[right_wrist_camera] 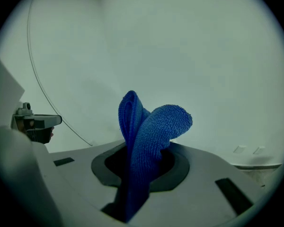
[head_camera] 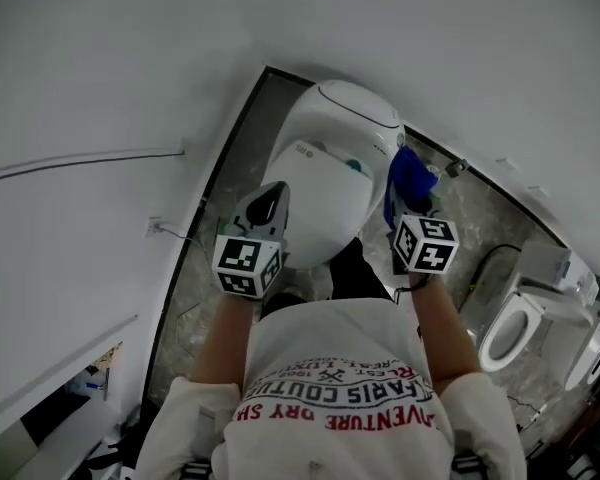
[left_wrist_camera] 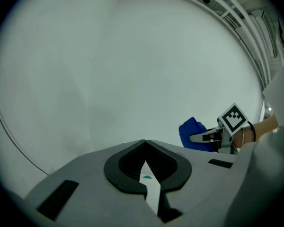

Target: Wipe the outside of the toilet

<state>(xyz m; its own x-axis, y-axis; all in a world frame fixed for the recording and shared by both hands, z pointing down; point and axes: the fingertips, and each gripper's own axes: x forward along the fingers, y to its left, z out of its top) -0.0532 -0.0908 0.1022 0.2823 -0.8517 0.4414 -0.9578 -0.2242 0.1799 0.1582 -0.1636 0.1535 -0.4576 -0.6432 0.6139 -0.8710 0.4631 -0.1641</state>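
Right gripper view, blue cloth (right_wrist_camera: 149,136) clamped

From the head view, my shirt (head_camera: 340,368) hides the toilet's (head_camera: 330,178) front and base, back from both sets of fingers. The cloth (head_camera: 408,173) covers the right gripper's (right_wrist_camera: 141,150) fingertips, and its tail drops out of sight between them. Between the left gripper's (left_wrist_camera: 144,142) fingers I get only a sliver of toilet. The print (head_camera: 302,150) ahead of them is too small to read.
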